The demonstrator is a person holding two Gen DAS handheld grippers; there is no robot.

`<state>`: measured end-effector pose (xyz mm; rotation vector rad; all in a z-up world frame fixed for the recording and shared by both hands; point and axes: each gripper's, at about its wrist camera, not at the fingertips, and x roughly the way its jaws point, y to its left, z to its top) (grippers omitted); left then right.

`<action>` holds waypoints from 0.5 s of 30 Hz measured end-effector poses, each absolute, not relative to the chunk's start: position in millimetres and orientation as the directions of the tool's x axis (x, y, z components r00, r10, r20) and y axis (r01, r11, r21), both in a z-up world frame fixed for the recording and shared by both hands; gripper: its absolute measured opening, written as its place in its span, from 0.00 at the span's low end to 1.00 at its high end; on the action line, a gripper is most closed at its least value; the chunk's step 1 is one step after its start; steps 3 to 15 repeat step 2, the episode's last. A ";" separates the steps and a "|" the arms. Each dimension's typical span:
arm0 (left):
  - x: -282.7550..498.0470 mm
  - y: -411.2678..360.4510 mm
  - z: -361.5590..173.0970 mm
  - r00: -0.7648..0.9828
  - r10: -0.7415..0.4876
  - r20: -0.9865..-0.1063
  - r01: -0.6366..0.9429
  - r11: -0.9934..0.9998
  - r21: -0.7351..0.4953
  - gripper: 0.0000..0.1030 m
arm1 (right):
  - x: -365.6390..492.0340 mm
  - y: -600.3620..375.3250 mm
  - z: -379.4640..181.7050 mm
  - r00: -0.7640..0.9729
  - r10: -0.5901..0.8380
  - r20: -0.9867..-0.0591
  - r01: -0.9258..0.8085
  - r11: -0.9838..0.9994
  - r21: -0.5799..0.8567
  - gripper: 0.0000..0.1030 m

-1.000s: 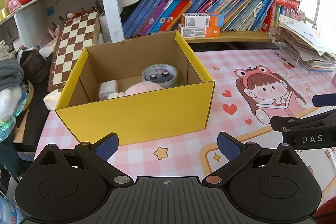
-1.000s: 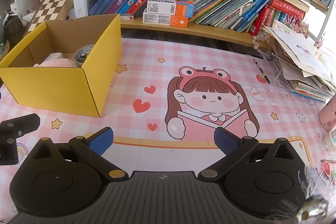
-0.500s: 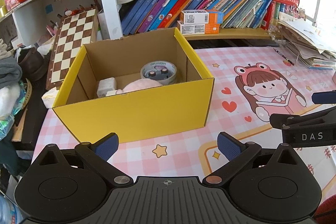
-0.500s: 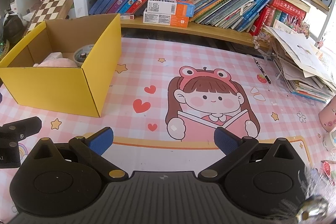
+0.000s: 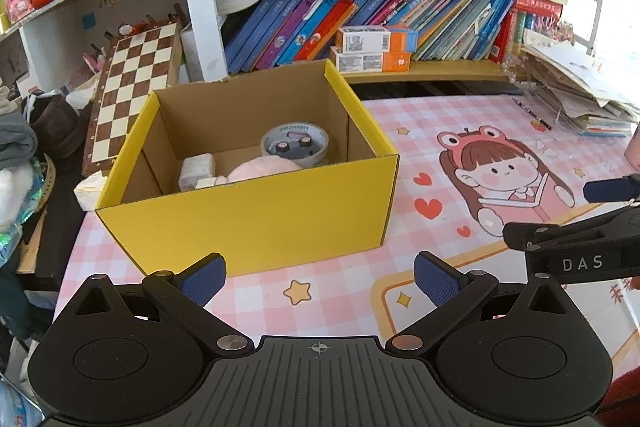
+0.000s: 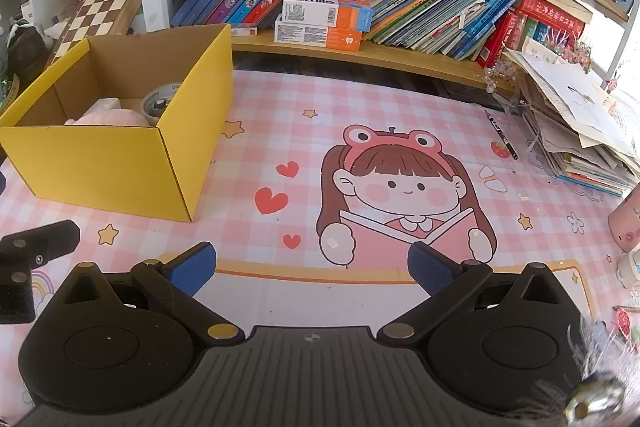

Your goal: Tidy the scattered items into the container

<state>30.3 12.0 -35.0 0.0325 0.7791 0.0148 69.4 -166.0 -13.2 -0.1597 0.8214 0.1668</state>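
both gripper jaws apart over pink checked mat (image 6: pixel 360 99), bookshelf (image 6: pixel 400 55) behind

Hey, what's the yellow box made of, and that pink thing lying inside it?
The yellow box looks like corrugated cardboard: matte yellow outside, raw brown inside, folded seams. The pink thing seems a soft plush or fabric, judging by its fuzzy, rounded surface; it is mostly hidden, so that is uncertain.
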 end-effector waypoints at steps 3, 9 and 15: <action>30.9 12.0 -34.9 0.712 0.019 -0.702 0.005 0.999 0.032 0.98 | 69.2 -165.5 -13.3 0.668 0.087 -0.739 -0.210 0.975 -0.075 1.00; 30.9 12.0 -34.9 0.712 0.019 -0.702 0.005 0.999 0.032 0.98 | 69.2 -165.5 -13.3 0.668 0.087 -0.739 -0.210 0.975 -0.075 1.00; 30.9 12.0 -34.9 0.712 0.019 -0.702 0.005 0.999 0.032 0.98 | 69.2 -165.5 -13.3 0.668 0.087 -0.739 -0.210 0.975 -0.075 1.00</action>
